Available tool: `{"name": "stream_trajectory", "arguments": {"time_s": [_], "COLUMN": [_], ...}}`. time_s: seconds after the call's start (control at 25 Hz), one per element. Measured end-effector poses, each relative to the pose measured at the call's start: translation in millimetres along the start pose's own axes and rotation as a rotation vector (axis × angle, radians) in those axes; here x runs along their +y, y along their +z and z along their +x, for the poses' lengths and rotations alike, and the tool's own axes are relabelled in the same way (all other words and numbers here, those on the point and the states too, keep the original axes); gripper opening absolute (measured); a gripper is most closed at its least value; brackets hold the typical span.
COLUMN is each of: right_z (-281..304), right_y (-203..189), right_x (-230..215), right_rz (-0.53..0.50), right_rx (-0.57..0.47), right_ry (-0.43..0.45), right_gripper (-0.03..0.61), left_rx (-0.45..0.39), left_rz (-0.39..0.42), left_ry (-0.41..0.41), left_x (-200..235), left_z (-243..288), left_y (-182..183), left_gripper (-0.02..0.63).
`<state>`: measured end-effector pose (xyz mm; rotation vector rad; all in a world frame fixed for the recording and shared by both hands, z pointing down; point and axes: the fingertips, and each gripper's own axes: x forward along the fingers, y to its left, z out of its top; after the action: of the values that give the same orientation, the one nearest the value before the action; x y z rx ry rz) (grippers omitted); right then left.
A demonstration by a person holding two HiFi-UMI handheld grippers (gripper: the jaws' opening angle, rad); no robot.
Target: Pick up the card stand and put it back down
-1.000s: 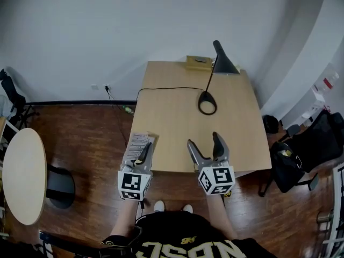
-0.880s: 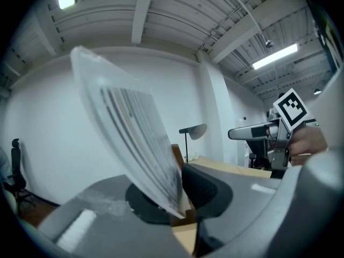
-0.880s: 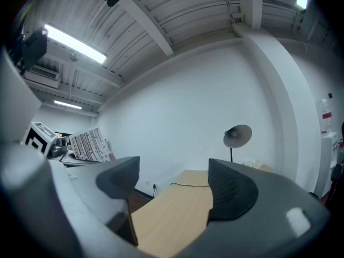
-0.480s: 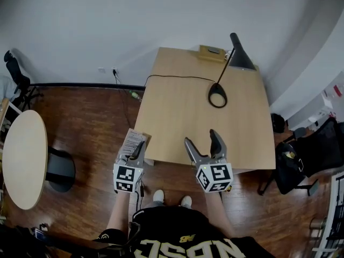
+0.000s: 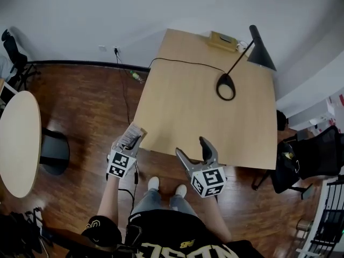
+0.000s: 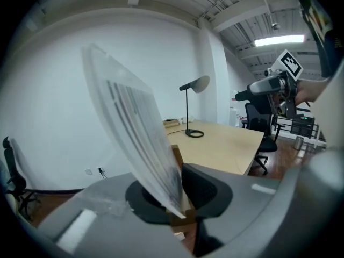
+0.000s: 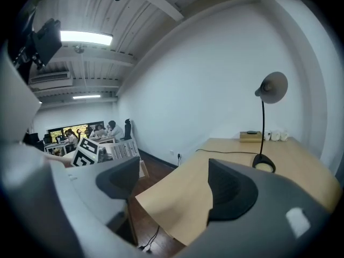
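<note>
The card stand (image 5: 131,135) is a clear sheet with printed lines in a small wooden base. My left gripper (image 5: 133,142) is shut on it and holds it in the air, just off the table's (image 5: 204,117) front left corner, above the wooden floor. In the left gripper view the clear sheet (image 6: 134,138) leans up to the left, and the dark pads clamp its wooden base (image 6: 181,200). My right gripper (image 5: 191,147) stands open at the table's front edge with nothing between its fingers. From the right gripper view the stand (image 7: 123,150) shows at the left.
A black desk lamp (image 5: 226,86) stands at the table's far right, its cable (image 5: 183,63) running left off the edge. A small wooden box (image 5: 223,37) sits at the back edge. A round table (image 5: 19,144) is at the left, a black chair (image 5: 303,160) at the right.
My left gripper has carried the card stand left and back, from the table's front left corner out over the floor. The right gripper stays open at the front edge.
</note>
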<state>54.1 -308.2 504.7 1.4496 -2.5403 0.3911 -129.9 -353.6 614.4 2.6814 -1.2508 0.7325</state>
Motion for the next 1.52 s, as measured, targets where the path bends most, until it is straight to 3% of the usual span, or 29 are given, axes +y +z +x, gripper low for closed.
{"name": "stream_trajectory", "arguments": {"time_s": [0.24,0.44,0.6,0.68,0.8,0.92,1.04,1.12,1.28,1.4,1.52], "right_z": [23.1,44.3,47.5,42.5,34.6,28.9,26.9,24.5,7.2,-5.2,-24.4], "right_y": [-44.1,-74.9,-95.1,-103.5,-114.1,-118.1,-112.6,-105.4,-74.9,-42.4,-12.7], "right_x": [6.4,-0.1,-8.2,-11.3,-11.5,-11.8,-8.9,-2.7,9.1,15.6,35.1], "right_rz": [0.035,0.063,0.073,0.088,0.097,0.098,0.1,0.102,0.083,0.065,0.027], "right_rx": [0.058,0.084,0.112,0.123,0.142,0.148,0.13,0.115,0.066,-0.007,-0.085], "right_ry": [0.038,0.026,0.012,-0.006,-0.023,-0.037,-0.047,-0.047,-0.065,-0.086,-0.06], "right_gripper": [0.405,0.405,0.405,0.405,0.405,0.405,0.405,0.405,0.405,0.405,0.405], "left_rx": [0.061,0.049,0.141,0.173,0.181,0.214,0.214,0.167,0.027,-0.065,-0.166], "left_rz": [0.143,0.232,0.358,0.418,0.437,0.399,0.272,0.157,-0.01,-0.066,-0.076], "left_ry": [-0.207,-0.407,-0.57,-0.631,-0.682,-0.648,-0.551,-0.465,-0.279,-0.165,-0.103], "left_x": [2.9,-12.1,-33.3,-42.3,-47.7,-40.6,-19.4,-2.0,19.7,21.6,-8.5], "left_z": [48.1,91.4,116.3,123.8,130.8,142.6,146.7,132.5,74.3,25.7,-28.3], "left_y": [-37.6,-62.3,-97.8,-109.8,-114.4,-118.2,-112.7,-101.5,-63.5,-24.4,16.9], "left_gripper": [0.057,0.057,0.057,0.057,0.058,0.095,0.24,0.288,0.293,0.338,0.342]}}
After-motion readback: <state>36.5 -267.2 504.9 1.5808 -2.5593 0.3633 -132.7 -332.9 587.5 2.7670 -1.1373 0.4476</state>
